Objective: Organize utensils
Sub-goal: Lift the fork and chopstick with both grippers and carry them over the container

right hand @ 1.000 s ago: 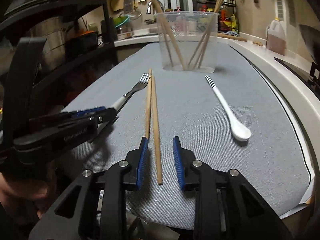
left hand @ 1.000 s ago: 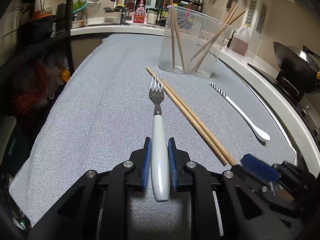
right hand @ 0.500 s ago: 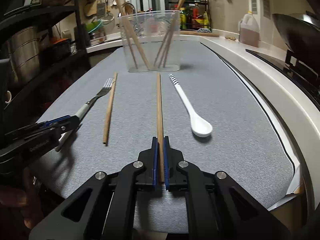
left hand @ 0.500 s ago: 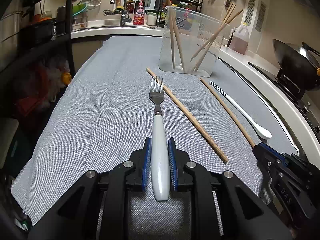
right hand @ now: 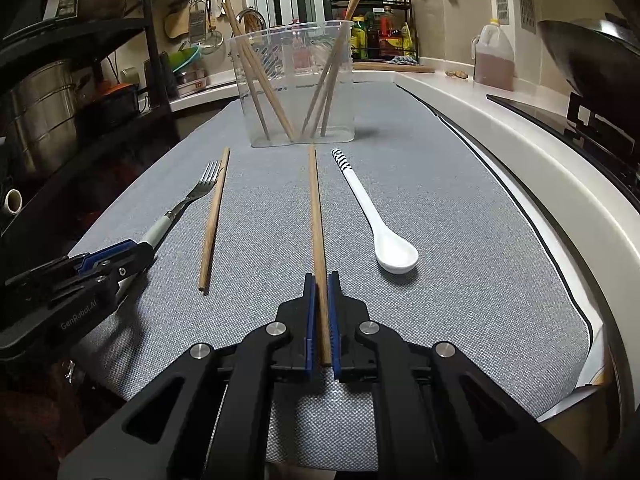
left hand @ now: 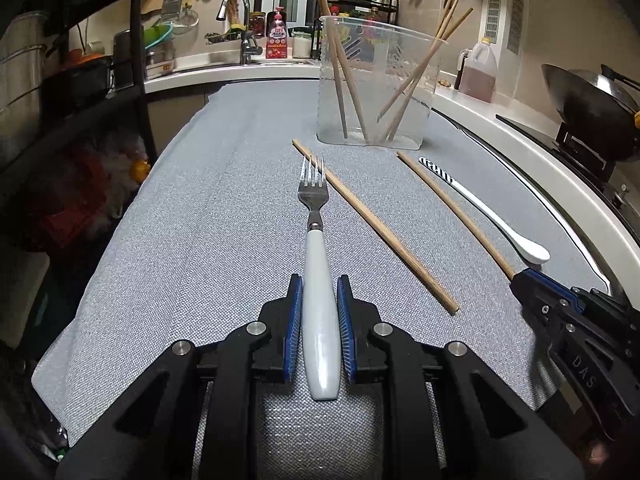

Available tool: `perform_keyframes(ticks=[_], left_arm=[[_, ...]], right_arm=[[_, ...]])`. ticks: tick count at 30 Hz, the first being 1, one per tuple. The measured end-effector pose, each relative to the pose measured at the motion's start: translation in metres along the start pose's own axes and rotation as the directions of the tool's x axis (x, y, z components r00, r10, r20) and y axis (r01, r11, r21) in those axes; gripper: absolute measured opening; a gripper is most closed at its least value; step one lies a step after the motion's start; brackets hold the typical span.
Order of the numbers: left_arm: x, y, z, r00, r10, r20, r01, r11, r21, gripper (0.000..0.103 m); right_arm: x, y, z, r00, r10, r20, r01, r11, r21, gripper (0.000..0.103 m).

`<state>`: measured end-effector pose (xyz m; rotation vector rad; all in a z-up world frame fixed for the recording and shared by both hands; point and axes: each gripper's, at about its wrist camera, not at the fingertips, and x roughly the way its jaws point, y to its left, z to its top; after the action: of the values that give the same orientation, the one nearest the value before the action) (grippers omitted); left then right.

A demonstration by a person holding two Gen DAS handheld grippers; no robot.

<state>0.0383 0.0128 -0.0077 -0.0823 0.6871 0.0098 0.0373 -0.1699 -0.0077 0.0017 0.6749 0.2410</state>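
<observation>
Utensils lie spread across a grey cloth (right hand: 460, 240) on a kitchen counter, in front of a clear plastic container (right hand: 294, 84) that holds several wooden chopsticks upright. The left gripper (left hand: 319, 284) is clamped on the white handle of a fork (left hand: 316, 208), whose tines point toward the container. The right gripper (right hand: 321, 280) has just closed its blue pads on the near end of 1 chopstick (right hand: 316, 208), which runs straight ahead toward the container's base. A second chopstick (right hand: 214, 216) lies loose on the cloth between the fork and the held chopstick, just beside the fork's tines at its far end. A white spoon (right hand: 372, 216) with a black-and-white striped handle tip rests to the right of the held chopstick, bowl toward the camera. In the left wrist view, the right gripper appears at the lower right edge, gripping its chopstick. A wok (left hand: 592, 100) sits on the stove at right, and a sink faucet (left hand: 240, 12) stands on the far counter.
</observation>
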Motion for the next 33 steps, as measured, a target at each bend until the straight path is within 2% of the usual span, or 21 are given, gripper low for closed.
perform_keyframes(ticks=[13, 19, 26, 33], left_arm=[[-0.004, -0.002, 0.001, 1.0, 0.002, 0.008, -0.003, 1.0, 0.007, 0.018], [-0.022, -0.004, 0.008, 0.998, 0.006, 0.065, -0.007, 1.0, 0.015, 0.018], [-0.049, -0.005, 0.02, 0.986, 0.005, 0.168, -0.01, 0.999, 0.033, 0.017], [-0.062, -0.005, 0.032, 0.976, -0.006, 0.218, 0.0, 1.0, 0.028, 0.017]], right_arm=[[-0.002, 0.001, 0.005, 1.0, 0.01, -0.012, -0.01, 1.0, 0.0, 0.006], [-0.023, 0.003, 0.017, 0.999, 0.011, 0.038, -0.011, 1.0, -0.012, 0.006], [-0.057, 0.009, 0.038, 0.993, 0.024, 0.114, -0.021, 0.999, -0.034, 0.006], [-0.077, 0.008, 0.06, 0.985, 0.027, 0.169, -0.02, 0.999, -0.042, 0.005]])
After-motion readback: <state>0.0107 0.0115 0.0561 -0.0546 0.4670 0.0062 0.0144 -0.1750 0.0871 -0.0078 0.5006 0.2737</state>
